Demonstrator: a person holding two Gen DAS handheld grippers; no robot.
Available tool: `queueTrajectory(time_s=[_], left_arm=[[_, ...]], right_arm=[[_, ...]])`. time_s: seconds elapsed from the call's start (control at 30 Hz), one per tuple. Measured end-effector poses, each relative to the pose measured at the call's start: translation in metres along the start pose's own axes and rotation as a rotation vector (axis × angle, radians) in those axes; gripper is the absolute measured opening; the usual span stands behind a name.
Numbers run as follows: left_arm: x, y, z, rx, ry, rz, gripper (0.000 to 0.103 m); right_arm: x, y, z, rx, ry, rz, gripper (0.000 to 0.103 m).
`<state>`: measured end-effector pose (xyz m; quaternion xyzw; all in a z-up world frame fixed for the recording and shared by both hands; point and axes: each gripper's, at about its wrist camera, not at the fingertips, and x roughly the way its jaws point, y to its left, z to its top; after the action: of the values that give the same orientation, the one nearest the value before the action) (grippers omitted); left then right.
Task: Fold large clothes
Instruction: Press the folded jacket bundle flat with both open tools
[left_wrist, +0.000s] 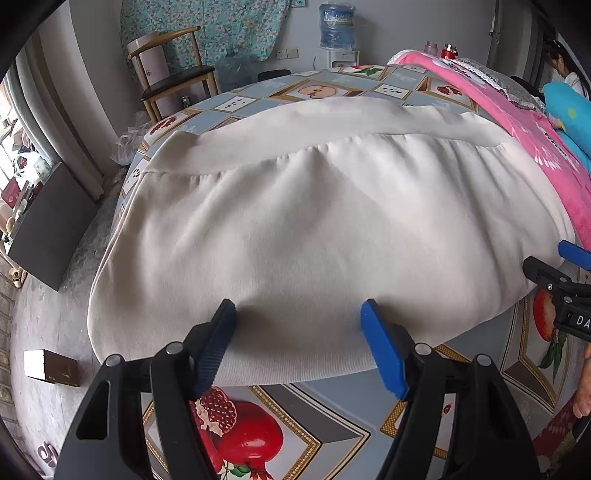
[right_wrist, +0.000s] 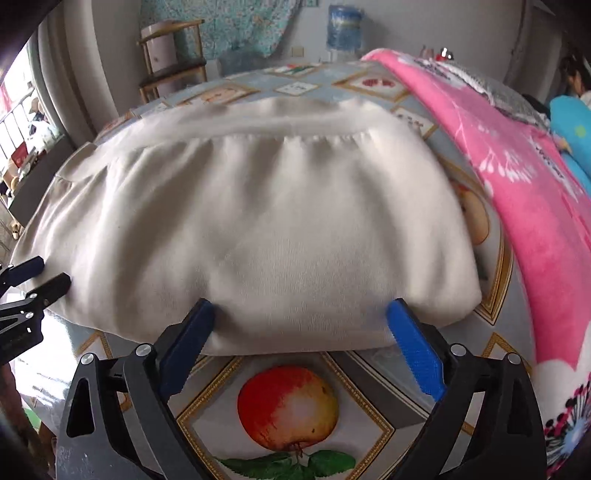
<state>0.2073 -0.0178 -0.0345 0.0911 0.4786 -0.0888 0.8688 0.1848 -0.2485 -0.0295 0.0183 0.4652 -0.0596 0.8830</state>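
A cream-white garment (left_wrist: 314, 229) lies folded and spread flat on a table with a fruit-print cloth (left_wrist: 258, 424); a gathered seam runs across its far part. It also shows in the right wrist view (right_wrist: 266, 229). My left gripper (left_wrist: 298, 314) is open, its blue fingertips touching the garment's near edge, left of middle. My right gripper (right_wrist: 301, 314) is open at the near edge toward the garment's right end. Each gripper shows at the edge of the other's view: the right one (left_wrist: 554, 269), the left one (right_wrist: 33, 277).
A pink blanket (left_wrist: 535, 140) lies along the table's right side, with a blue cushion (left_wrist: 569, 110) beyond it. A wooden chair (left_wrist: 173, 74) and a water dispenser (left_wrist: 336, 33) stand behind the table. A dark cabinet (left_wrist: 48, 229) stands on the floor at left.
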Motion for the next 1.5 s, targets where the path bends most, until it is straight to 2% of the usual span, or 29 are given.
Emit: queueTrajectory(time_s=[0.17,0.23,0.33,0.43,0.7,1.5], left_arm=[[0.001,0.000,0.000,0.004,-0.001,0.008,0.069],[0.001,0.000,0.000,0.003,-0.002,0.006,0.069],[0.001,0.000,0.000,-0.002,-0.002,0.000,0.071],[0.002,0.001,0.000,0.002,-0.003,-0.002,0.073],[0.004,0.006,0.000,-0.023,-0.017,-0.036,0.082],[0.006,0.004,-0.001,-0.057,-0.025,-0.027,0.089]], right_arm=[[-0.022,0.009,0.002,-0.002,-0.037,0.038,0.092],[-0.023,0.016,0.001,-0.026,-0.058,0.025,0.092],[0.001,0.021,-0.005,-0.038,0.018,0.011,0.094],[0.003,0.025,-0.006,-0.044,0.004,-0.011,0.096],[0.004,0.023,-0.006,-0.035,0.013,0.003,0.096],[0.009,0.020,-0.001,-0.035,0.024,0.008,0.096]])
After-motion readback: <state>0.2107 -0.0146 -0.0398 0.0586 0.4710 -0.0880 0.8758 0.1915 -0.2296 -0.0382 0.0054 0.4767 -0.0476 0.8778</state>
